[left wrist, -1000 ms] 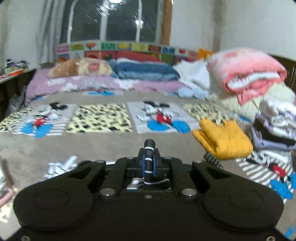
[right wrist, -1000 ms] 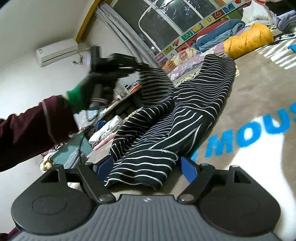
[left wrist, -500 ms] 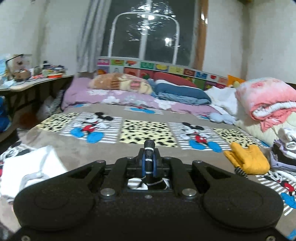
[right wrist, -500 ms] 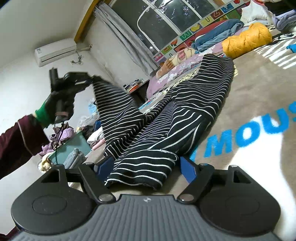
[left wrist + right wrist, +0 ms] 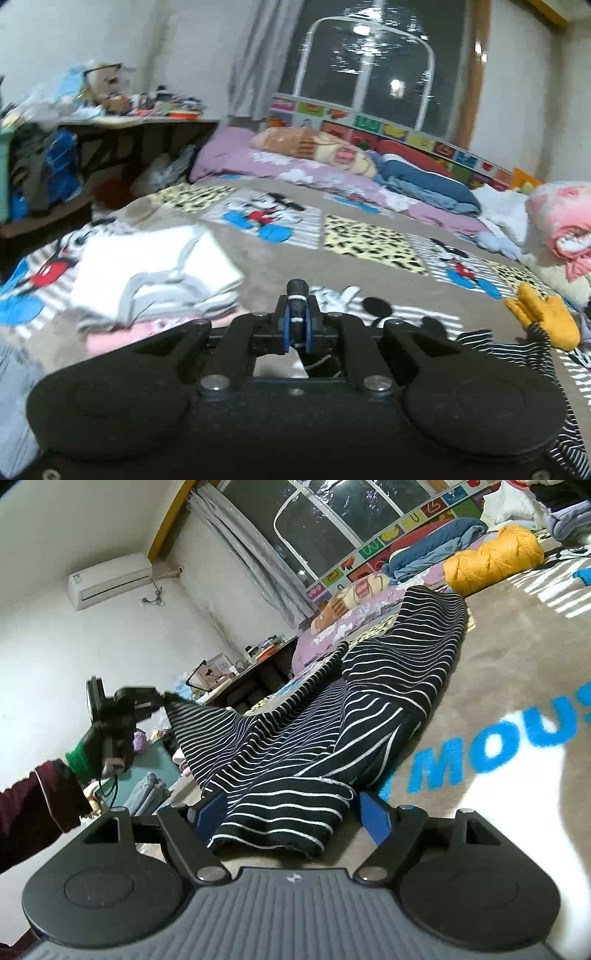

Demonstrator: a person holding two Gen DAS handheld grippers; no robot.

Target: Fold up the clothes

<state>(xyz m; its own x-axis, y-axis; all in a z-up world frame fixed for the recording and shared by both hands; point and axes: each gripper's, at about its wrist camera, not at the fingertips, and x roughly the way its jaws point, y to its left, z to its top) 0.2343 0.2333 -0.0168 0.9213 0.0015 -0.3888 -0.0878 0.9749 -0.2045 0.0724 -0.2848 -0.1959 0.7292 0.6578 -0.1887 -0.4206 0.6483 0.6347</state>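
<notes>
A black garment with thin white stripes (image 5: 369, 709) lies stretched along the cartoon-print bed cover (image 5: 517, 657). My right gripper (image 5: 291, 812) rests low on the bed and stands open. The garment's near end lies between its blue pads (image 5: 375, 816), with a gap on the right side. At the left of the right wrist view a gloved hand holds my left gripper (image 5: 159, 701), shut on a far corner of the garment and lifting it off the bed. In the left wrist view the left gripper (image 5: 297, 314) pinches a bit of striped cloth, and more of the garment (image 5: 517, 350) trails at the lower right.
A folded white garment (image 5: 155, 269) sits on a pink one (image 5: 110, 339) at the bed's left. A yellow garment (image 5: 543, 317) and stacked blankets (image 5: 557, 221) lie to the right. Pillows (image 5: 314, 147) line the headboard. A cluttered desk (image 5: 110, 122) stands beside the bed.
My left gripper has swung left and lower with the striped corner in its grip, spreading the garment out. The right gripper has stayed put.
</notes>
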